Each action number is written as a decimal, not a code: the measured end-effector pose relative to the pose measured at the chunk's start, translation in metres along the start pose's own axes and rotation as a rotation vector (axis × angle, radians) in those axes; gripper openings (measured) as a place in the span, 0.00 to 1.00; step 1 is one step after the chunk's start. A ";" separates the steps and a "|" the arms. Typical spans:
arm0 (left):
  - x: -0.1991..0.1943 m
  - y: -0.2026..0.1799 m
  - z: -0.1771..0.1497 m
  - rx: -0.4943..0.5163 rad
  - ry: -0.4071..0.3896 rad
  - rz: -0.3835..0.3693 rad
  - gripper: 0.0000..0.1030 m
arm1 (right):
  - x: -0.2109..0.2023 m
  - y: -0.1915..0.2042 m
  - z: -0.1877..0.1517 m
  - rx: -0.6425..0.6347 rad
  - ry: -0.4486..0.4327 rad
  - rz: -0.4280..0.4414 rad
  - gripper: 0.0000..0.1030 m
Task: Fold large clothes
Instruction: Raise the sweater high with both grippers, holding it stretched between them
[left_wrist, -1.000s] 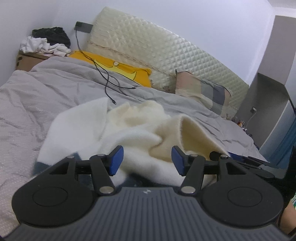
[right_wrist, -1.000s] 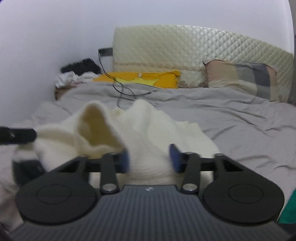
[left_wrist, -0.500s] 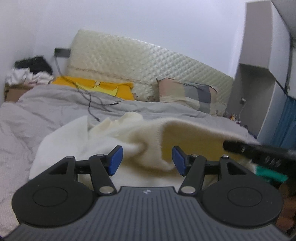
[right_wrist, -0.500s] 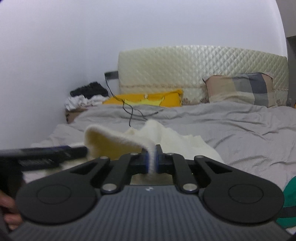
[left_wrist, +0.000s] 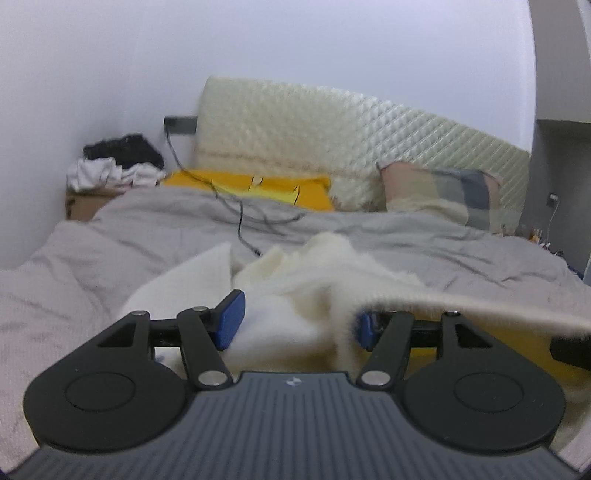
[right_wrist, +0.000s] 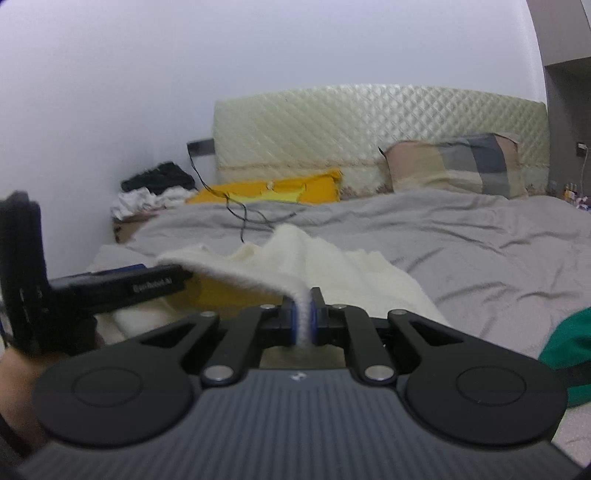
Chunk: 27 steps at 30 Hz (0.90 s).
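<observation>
Grey duvet (right_wrist: 461, 243) spread wide over bed, quilted cream headboard (right_wrist: 369, 122) against pale wall behind. Yellow pillow (right_wrist: 288, 190) and checked pillow (right_wrist: 454, 166) propped at head end, well apart. Black cable (left_wrist: 243, 221) trailing down from wall socket across yellow pillow onto duvet, ending just beyond garment. Heap of black and white clothes (left_wrist: 110, 162) piled on cardboard box (left_wrist: 85, 203) in far left corner. Green cloth (right_wrist: 565, 343) at right edge of right wrist view, near right claw.

Cream sweater (left_wrist: 306, 273) bunched mid-bed on duvet, one edge lifted off bedding. Right claw (right_wrist: 303, 321) clenched on that raised edge, fabric pinched flat between blue pads, stretched leftward as a taut band. Left claw (left_wrist: 295, 321) released, pads standing apart, sweater folds lying between them, not pressed; raised band crossing in front of its right pad (left_wrist: 365, 328), partly hiding it. Left claw body crowding left side of right wrist view, a hand (right_wrist: 18, 380) behind it, blurred.
</observation>
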<state>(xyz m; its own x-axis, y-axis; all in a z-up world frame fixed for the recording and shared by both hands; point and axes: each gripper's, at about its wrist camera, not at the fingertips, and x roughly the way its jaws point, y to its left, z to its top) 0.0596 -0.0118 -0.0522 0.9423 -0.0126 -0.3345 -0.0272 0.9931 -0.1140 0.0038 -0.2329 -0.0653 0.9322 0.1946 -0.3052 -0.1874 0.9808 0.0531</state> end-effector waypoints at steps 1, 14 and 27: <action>0.001 0.002 -0.001 0.003 -0.001 0.004 0.57 | 0.003 0.002 -0.002 -0.008 0.009 -0.013 0.11; -0.051 0.005 0.010 0.000 -0.084 -0.138 0.13 | 0.040 0.037 -0.035 -0.198 0.112 -0.101 0.20; -0.075 0.021 0.013 -0.107 -0.119 -0.160 0.13 | -0.005 0.015 -0.016 -0.098 -0.158 -0.272 0.64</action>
<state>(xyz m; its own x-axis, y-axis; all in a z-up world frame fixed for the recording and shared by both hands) -0.0070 0.0119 -0.0177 0.9700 -0.1486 -0.1922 0.0963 0.9616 -0.2571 -0.0087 -0.2190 -0.0778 0.9873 -0.0676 -0.1441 0.0528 0.9931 -0.1045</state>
